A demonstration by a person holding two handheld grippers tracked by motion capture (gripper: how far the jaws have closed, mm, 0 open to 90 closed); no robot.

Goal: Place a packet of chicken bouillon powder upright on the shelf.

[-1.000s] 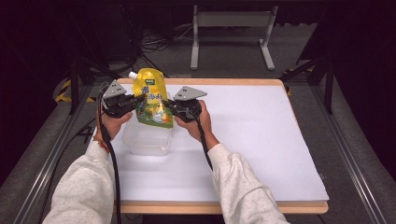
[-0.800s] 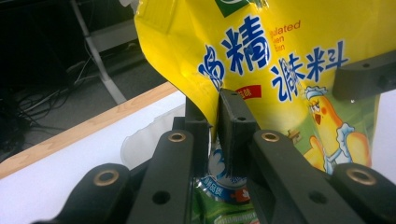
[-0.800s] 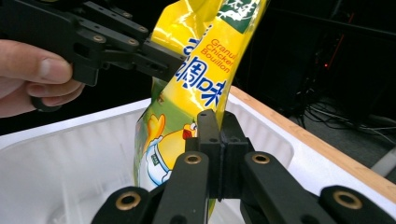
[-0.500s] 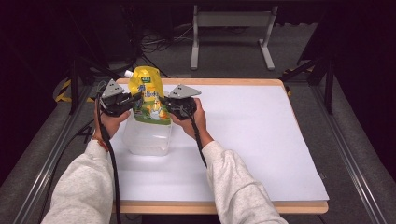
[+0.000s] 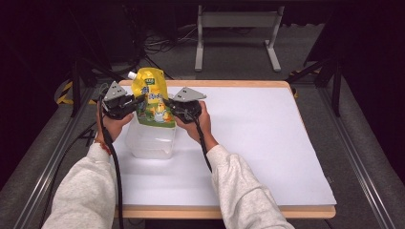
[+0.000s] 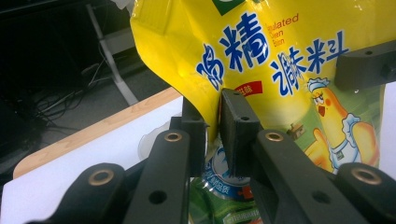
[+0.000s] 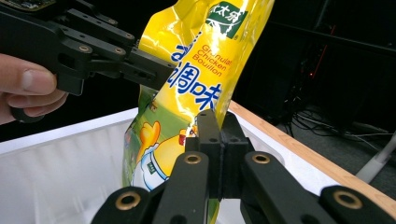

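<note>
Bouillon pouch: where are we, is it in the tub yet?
Done: both tongs, left and right, pinch the yellow pouch by its edges. In hand: it hangs upright above the clear tub. The left tongs' jaws have just been easing open. Left: lowering it in, letting go.

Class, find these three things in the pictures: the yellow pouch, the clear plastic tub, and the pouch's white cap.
yellow pouch [image 5: 152, 98], high view, on its printed front.
clear plastic tub [image 5: 152, 142], high view, on its near wall below the pouch.
white cap [image 5: 131, 75], high view, on the spout at the pouch's top left corner.
</note>
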